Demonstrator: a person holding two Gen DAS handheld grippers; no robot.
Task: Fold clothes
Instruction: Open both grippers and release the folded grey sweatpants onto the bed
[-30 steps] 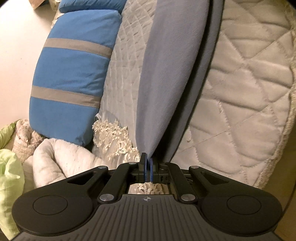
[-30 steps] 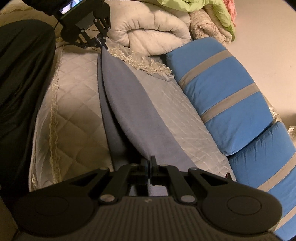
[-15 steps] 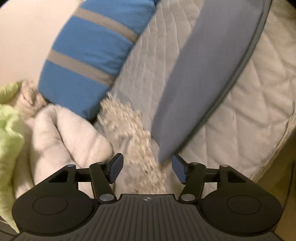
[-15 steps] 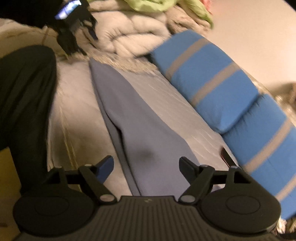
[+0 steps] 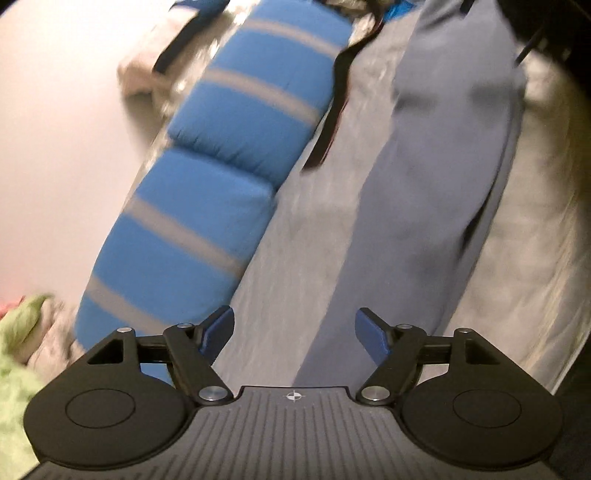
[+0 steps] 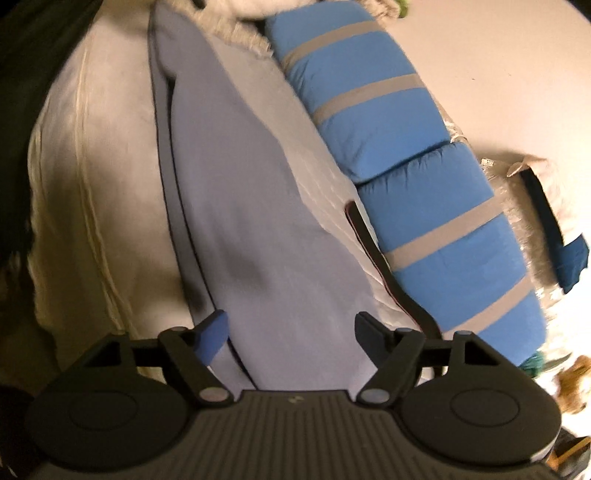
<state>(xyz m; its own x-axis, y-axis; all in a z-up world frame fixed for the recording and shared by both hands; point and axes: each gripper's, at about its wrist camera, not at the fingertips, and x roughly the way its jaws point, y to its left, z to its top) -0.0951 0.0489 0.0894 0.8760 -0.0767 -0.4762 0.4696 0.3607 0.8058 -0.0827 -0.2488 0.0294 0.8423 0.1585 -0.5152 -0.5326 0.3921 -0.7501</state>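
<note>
A quilted bed (image 6: pixel 110 184) against a pale wall carries a grey-blue garment (image 6: pixel 240 221) beside striped blue pillows (image 6: pixel 406 184); left gripper (image 5: pixel 294 330) and right gripper (image 6: pixel 291 334) gape empty.

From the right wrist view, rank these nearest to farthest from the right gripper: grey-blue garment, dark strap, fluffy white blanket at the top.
1. grey-blue garment: directly beneath the open right gripper, running ahead.
2. dark strap: just right, along the blue striped cushion.
3. fluffy white blanket: far end, top edge.
</note>
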